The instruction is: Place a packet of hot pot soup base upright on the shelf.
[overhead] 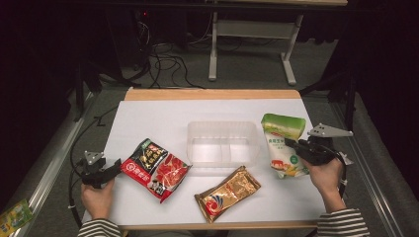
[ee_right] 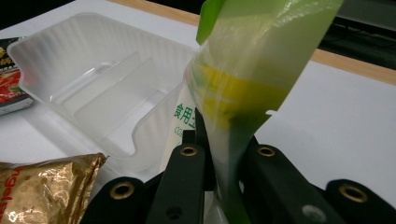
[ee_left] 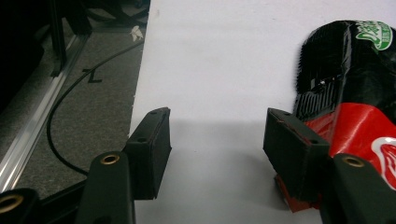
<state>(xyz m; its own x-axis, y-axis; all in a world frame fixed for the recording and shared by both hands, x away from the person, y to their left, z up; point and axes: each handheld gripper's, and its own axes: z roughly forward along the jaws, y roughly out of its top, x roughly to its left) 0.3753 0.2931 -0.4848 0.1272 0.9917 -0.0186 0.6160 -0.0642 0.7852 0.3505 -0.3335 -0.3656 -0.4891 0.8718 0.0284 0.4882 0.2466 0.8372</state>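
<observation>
jaws of the right gripper pinch the green-and-white bag, lifting it off the counter beside the clear tray; left gripper jaws gape empty beside the red-and-black packet.

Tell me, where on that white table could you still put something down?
The far strip of the table, behind the clear tray, is bare, as is the left corner beyond the red packet. The tray itself is empty. The near middle is crowded: red packet, gold packet and green bag sit close.
</observation>
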